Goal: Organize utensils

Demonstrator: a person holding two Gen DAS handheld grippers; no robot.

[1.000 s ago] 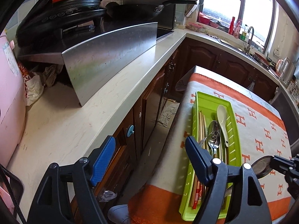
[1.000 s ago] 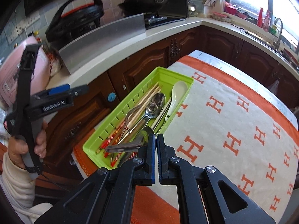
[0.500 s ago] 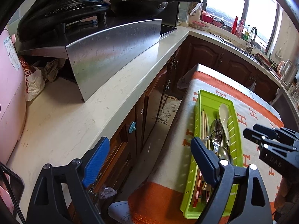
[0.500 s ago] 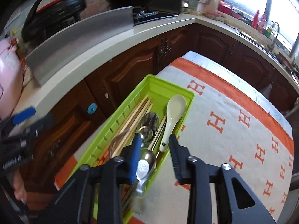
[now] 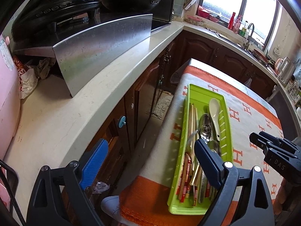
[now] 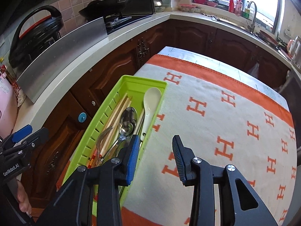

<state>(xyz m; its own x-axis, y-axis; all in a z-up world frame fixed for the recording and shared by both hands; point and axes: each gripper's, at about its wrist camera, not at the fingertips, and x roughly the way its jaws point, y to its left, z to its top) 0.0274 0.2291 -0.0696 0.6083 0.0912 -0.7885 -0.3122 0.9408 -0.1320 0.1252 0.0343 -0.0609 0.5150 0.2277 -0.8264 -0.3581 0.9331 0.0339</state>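
Note:
A lime-green slotted tray lies along the left edge of a cloth-covered table. In it lie wooden chopsticks, metal spoons, a fork and a white ceramic spoon. My left gripper hangs left of the tray over the gap by the cabinets, its jaws opening, nothing between them. My right gripper is open and empty above the tray's right rim and the cloth. Each gripper also shows in the other's view: right gripper, left gripper.
The cloth is white with orange H marks and an orange border. A pale worktop runs along the left with a steel splash guard, a black cooker and a pan. Dark wooden cabinets stand below. A sink and bottles sit by the window.
My right gripper let go of a metal spoon, which now lies in the tray, opened, and shifted right toward the cloth. My left gripper's jaws spread wider.

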